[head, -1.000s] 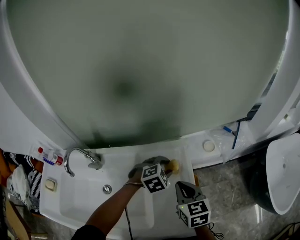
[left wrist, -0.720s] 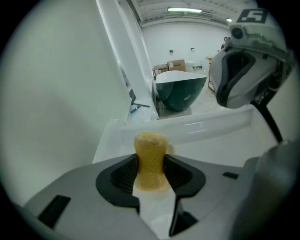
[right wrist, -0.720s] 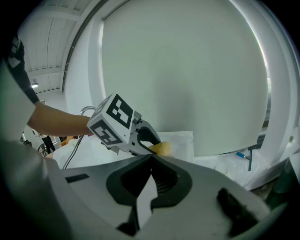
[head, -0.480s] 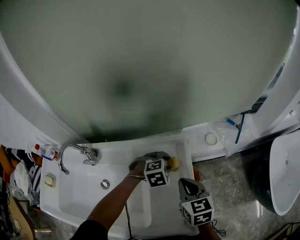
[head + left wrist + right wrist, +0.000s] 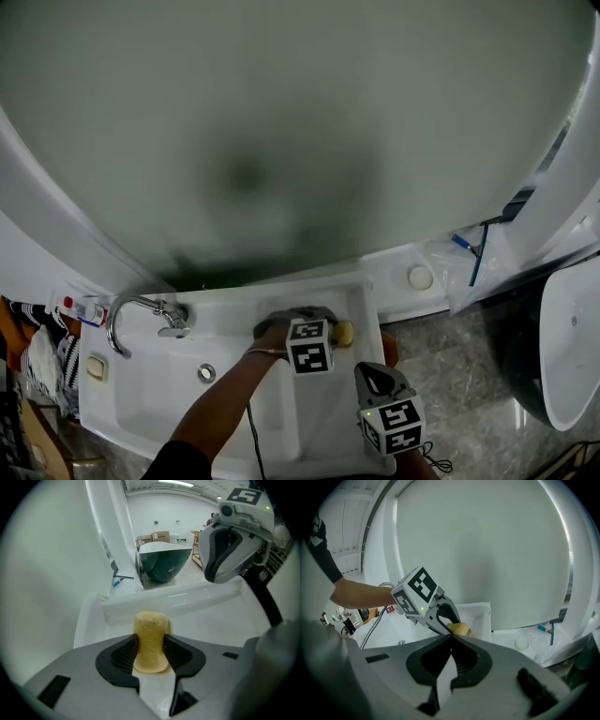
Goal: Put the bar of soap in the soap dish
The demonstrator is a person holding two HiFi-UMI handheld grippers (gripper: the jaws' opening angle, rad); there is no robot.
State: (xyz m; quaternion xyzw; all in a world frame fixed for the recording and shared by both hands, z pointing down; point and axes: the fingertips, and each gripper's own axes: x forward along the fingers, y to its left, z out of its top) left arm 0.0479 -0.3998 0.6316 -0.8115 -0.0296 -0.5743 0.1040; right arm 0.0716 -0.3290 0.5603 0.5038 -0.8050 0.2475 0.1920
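The left gripper (image 5: 332, 334) holds the bar of soap (image 5: 150, 639). In the left gripper view the yellow-beige bar stands on its end between the two dark ribbed pads. Both pads press on its lower sides, and its rounded top reaches out past the jaw tips. The jaws are only as far apart as the bar is thick.

In the head view the soap is above the right end of the white washbasin (image 5: 141, 412), close to its back right corner. It is well apart from the faucet (image 5: 131, 309), which is at the left. I cannot tell if the bar touches the white surface under it or is a little above it.

The right gripper (image 5: 450, 641) is nearer to the person, at the front right edge of the washbasin. Its jaws are closed with the tips together, and there is nothing between them. In the right gripper view the soap shows just beyond these closed tips, in the grasp of the left gripper.
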